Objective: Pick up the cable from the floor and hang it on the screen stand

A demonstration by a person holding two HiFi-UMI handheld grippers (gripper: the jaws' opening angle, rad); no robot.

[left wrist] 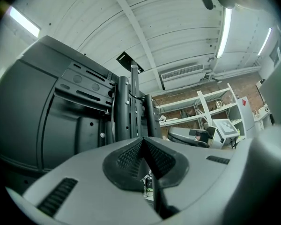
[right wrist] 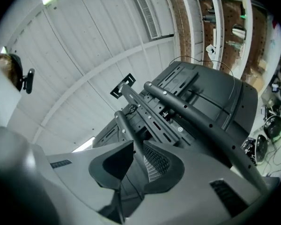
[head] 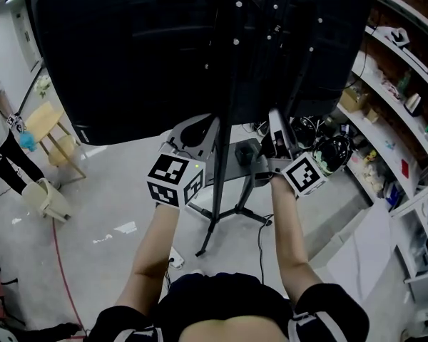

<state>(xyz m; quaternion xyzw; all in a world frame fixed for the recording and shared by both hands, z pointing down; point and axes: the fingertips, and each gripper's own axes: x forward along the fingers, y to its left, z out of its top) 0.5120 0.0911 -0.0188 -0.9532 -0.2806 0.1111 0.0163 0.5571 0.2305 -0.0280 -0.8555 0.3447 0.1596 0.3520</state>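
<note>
Both arms reach forward from the torso, roughly parallel, sleeves ending above the elbow. Left forearm and right forearm are bare. Left gripper is angled slightly upward, its fingers meeting at the tips. Right gripper is pitched up more steeply, fingers a narrow gap apart. Left marker cube and right marker cube sit just ahead of the wrists.

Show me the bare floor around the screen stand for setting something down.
Bare floor lies left of the stand's legs, as far as the wooden stool and the red cable. Right of the legs it is crowded: coiled cables against the shelves.
</note>
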